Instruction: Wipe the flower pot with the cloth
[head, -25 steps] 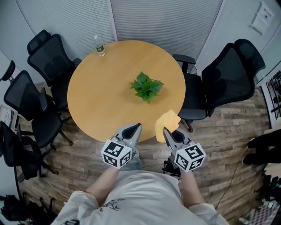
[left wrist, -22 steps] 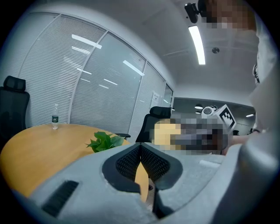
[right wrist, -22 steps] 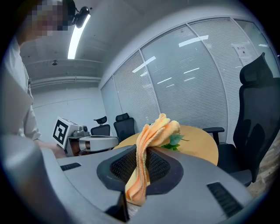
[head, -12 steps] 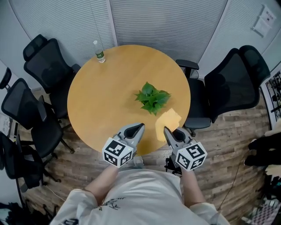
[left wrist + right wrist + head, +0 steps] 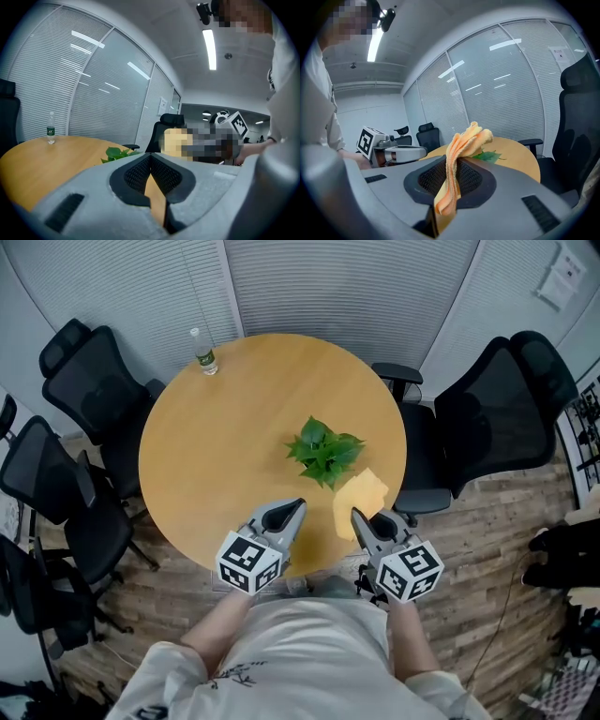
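1. Right grey gripper (image 5: 357, 517) clamps a folded orange cloth (image 5: 360, 496) above the round wooden table's (image 5: 216, 456) near edge.
2. Left grey gripper (image 5: 297, 506), closed and empty, hovers alongside.
3. Leafy green potted plant (image 5: 324, 450) stands near the table's centre.

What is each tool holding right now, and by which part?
Right tool is shut on the orange terry cloth, pinching its bunched middle; one end sticks up, the other hangs below. Left tool is shut, empty.
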